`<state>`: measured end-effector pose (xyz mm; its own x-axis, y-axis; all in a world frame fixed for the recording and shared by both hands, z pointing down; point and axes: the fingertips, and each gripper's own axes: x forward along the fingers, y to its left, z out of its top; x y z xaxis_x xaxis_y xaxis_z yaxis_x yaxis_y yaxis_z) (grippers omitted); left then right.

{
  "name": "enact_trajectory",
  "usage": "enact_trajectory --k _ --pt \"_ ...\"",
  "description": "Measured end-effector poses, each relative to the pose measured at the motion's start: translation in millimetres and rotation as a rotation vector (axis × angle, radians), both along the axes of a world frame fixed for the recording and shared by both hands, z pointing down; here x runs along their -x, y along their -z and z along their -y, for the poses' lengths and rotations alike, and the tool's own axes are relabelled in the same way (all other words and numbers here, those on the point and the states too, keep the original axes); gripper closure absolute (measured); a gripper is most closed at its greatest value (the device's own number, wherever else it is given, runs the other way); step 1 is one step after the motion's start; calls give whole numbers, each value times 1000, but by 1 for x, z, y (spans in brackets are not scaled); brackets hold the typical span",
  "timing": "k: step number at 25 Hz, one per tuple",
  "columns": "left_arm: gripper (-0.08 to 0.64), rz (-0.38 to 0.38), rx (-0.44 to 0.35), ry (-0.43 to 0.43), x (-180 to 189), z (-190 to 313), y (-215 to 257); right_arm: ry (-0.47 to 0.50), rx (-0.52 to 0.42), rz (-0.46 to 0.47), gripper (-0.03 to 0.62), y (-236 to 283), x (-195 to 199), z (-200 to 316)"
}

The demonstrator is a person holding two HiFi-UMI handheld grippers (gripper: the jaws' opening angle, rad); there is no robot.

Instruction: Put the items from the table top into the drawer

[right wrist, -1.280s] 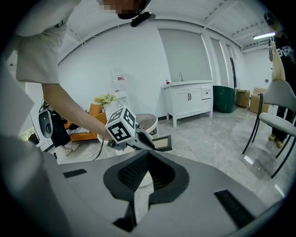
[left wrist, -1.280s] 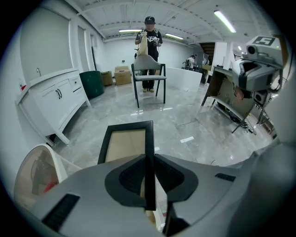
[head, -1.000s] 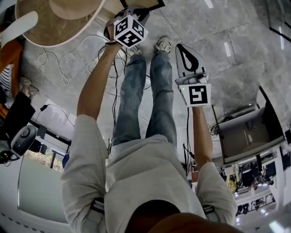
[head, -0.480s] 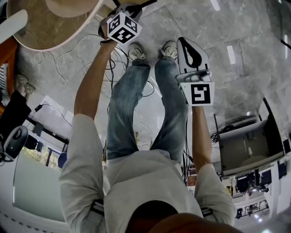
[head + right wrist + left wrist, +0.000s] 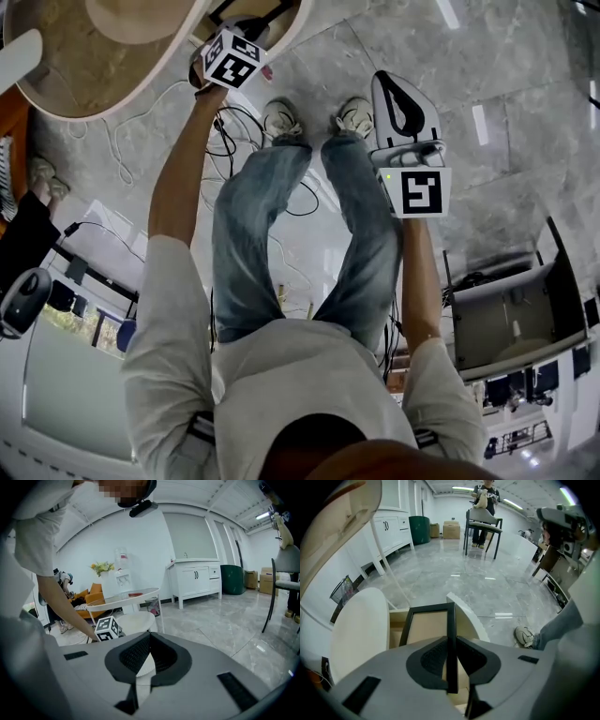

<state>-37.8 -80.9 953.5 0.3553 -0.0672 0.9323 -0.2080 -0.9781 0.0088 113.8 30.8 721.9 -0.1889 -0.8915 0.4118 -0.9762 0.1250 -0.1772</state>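
Observation:
My left gripper (image 5: 451,641) is shut on the thin edge of a black picture frame (image 5: 426,608), which hangs upright between the pads. Below it lies an open wooden drawer (image 5: 396,621) with a curved white front (image 5: 468,617). In the head view the left gripper (image 5: 246,30) is at the top left, its marker cube (image 5: 231,58) over the drawer (image 5: 286,28) under the round table (image 5: 84,56). My right gripper (image 5: 381,81) is held over the floor with its tips together and nothing in them. In its own view the right gripper (image 5: 149,635) is shut and empty.
Cables (image 5: 234,131) trail on the grey floor by the person's shoes (image 5: 281,117). A white round seat (image 5: 361,634) stands left of the drawer. A chair (image 5: 483,524) with a person behind it is far off. White cabinets (image 5: 194,581) line the wall.
Both grippers have sunk lower. The left one carried the frame up and left in the head view, toward the drawer under the table. The jaws look unchanged.

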Motion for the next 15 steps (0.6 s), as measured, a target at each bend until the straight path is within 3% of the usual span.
enact_trajectory --k 9,15 --pt "488 53 32 83 12 26 -52 37 78 -32 569 -31 -15 -11" --pt "488 68 40 106 16 36 -81 19 15 -38 569 -25 -20 8"
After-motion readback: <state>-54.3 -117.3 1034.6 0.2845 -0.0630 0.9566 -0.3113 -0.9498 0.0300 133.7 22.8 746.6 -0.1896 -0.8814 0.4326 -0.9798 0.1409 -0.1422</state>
